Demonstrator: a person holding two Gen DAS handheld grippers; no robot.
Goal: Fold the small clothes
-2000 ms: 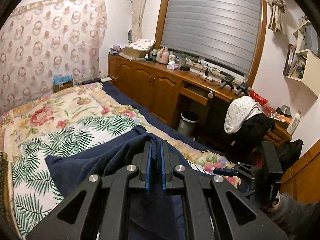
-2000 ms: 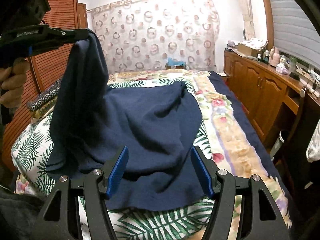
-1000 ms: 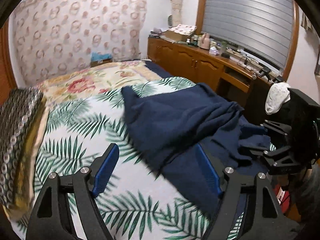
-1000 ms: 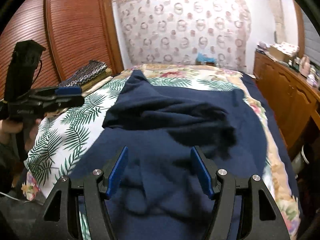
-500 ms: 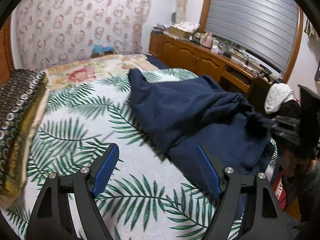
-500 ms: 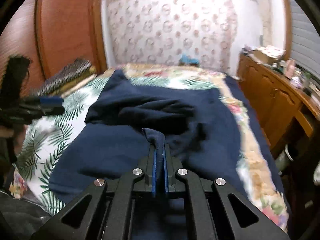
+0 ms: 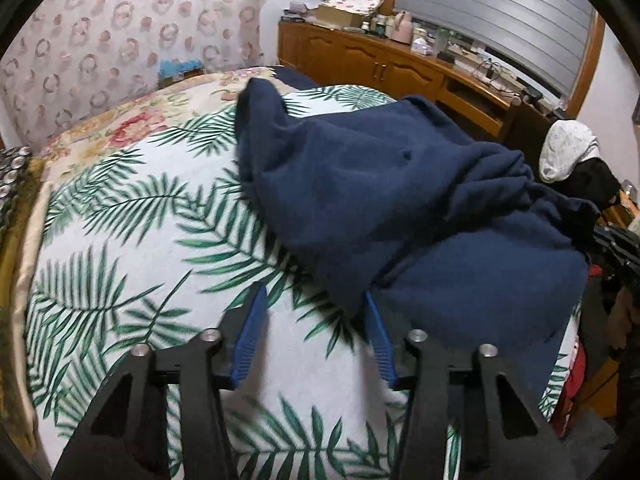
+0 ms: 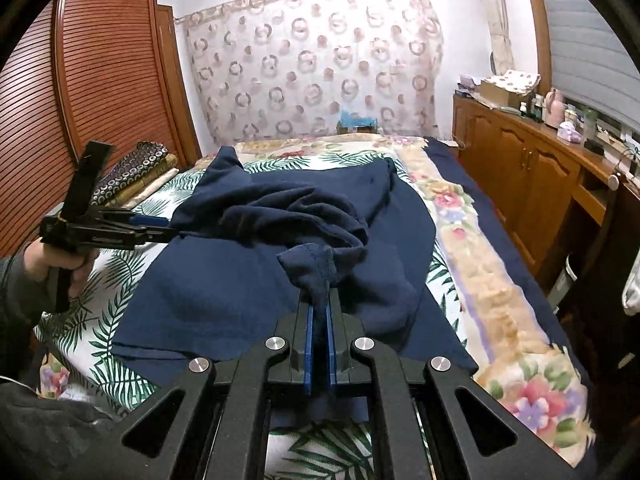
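A dark navy garment (image 8: 224, 292) lies rumpled across the palm-leaf bedspread (image 7: 120, 240), part flat, part bunched in folds toward the middle. Your right gripper (image 8: 319, 320) has its blue pads pressed together on a hemmed edge of the garment, lifting that bit off the bed. Your left gripper (image 7: 314, 320) sits at the garment's left edge with its fingers spread apart, the right blue pad (image 7: 378, 340) touching the cloth. A stack of patterned fabrics (image 8: 136, 172) rests beside the wooden wardrobe (image 8: 100, 80). A wooden cabinet (image 8: 532, 176) runs along the right wall.
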